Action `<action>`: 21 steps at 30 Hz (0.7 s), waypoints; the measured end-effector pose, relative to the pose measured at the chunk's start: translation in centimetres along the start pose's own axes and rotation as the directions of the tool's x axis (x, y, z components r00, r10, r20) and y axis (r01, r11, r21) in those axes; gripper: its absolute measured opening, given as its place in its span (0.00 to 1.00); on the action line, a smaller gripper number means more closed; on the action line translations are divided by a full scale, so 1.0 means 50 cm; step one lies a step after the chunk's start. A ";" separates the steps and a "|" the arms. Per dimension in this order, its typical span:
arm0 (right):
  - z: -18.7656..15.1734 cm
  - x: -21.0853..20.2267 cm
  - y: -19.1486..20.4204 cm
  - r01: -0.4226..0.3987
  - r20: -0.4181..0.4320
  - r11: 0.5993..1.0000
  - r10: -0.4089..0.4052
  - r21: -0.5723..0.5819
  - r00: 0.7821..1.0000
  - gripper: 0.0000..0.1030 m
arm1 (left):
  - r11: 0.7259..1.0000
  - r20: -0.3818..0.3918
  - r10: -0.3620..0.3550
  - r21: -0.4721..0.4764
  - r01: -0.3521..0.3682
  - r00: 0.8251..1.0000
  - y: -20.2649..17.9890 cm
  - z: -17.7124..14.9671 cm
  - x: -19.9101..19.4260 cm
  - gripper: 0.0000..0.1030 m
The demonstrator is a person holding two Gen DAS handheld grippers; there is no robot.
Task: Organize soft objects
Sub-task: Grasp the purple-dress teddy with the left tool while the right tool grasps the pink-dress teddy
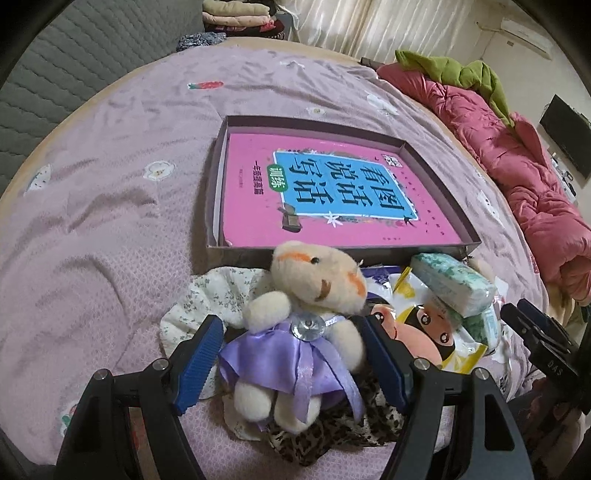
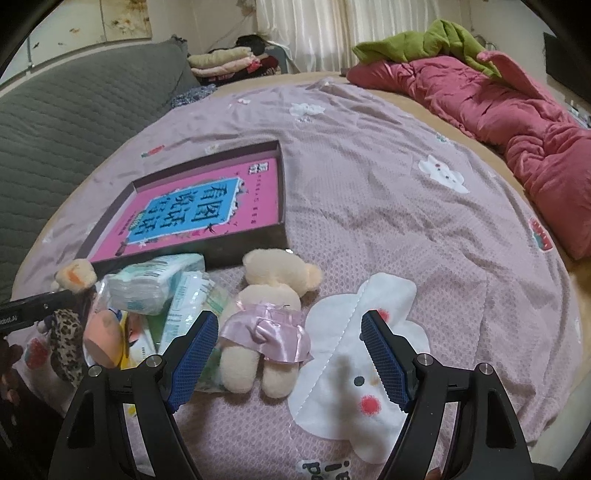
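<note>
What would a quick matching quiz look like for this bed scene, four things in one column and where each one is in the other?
Things:
1. bear in purple dress
2. bear in pink skirt
3. pink book
4. green cloth

Places:
A. on top of the red quilt
B. inside the shallow box
C. between the left claw fingers
D. face down, just ahead of the open right claw

Pairs: 1-C, 2-D, 3-B, 4-A

pink book (image 1: 332,192) in shallow box (image 1: 439,192) | red quilt (image 2: 498,110) | curtains (image 2: 306,33)
</note>
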State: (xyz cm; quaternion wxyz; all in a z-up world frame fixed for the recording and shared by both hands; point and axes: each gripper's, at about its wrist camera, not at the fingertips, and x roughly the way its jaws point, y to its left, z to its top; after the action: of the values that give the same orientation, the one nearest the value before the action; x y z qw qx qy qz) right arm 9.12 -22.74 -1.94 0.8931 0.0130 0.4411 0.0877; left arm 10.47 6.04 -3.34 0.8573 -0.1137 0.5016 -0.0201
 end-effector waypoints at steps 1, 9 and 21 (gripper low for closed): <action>0.001 0.006 -0.002 0.004 -0.008 1.000 -0.004 0.002 1.000 0.78 | 1.000 -0.006 -0.004 -0.004 0.004 1.000 0.001 0.000 0.003 0.74; 0.009 0.063 0.006 -0.020 -0.089 1.000 0.020 0.002 0.996 0.79 | 1.000 -0.014 -0.009 0.014 0.009 1.000 -0.005 0.001 0.022 0.70; 0.018 0.091 0.025 -0.078 -0.102 0.997 0.075 -0.027 0.992 0.45 | 0.999 -0.015 -0.053 0.003 0.053 0.998 -0.001 0.012 0.032 0.57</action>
State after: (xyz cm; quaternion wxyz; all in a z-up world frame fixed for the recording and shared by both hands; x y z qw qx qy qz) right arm 12.35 -20.67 -4.87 0.8657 0.0115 0.4835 0.1292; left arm 11.75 5.86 -4.40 0.8530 -0.1255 0.5046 -0.0444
